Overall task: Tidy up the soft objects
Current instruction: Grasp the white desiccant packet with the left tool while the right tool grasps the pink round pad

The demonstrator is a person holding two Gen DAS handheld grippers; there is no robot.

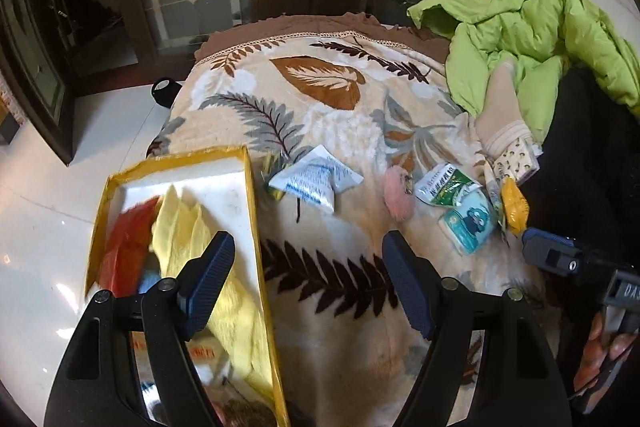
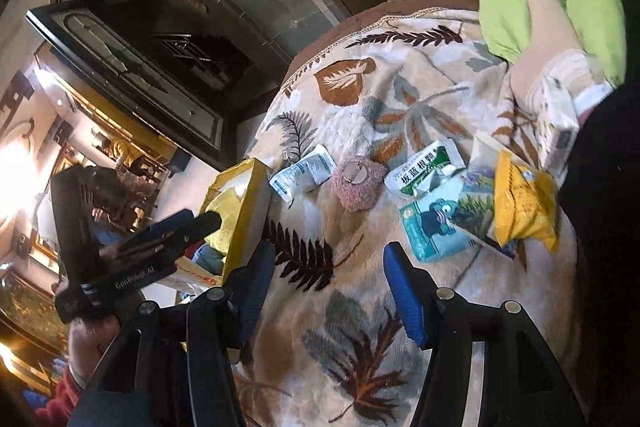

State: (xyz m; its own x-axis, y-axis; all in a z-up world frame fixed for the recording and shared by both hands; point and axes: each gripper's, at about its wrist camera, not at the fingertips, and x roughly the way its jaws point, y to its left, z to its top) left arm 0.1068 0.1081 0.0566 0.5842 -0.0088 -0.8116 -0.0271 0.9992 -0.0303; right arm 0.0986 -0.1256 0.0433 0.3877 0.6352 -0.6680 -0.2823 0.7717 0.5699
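In the left wrist view, the yellow-rimmed cardboard box runs off the bottom edge, and the left claw covers its lower part. A red soft item and a small pale blue item inside it are blurred and half buried under fluffy yellow fabric, so their kind cannot be told. At the right edge, the right claw is cut off and its jaws are out of sight. The lime-green quilted jacket at upper right runs out of frame. Print on the white-and-blue foil sachet is too small to read. In the right wrist view, a tilted, blurred white patterned packet is partly hidden by a black mass at the right.
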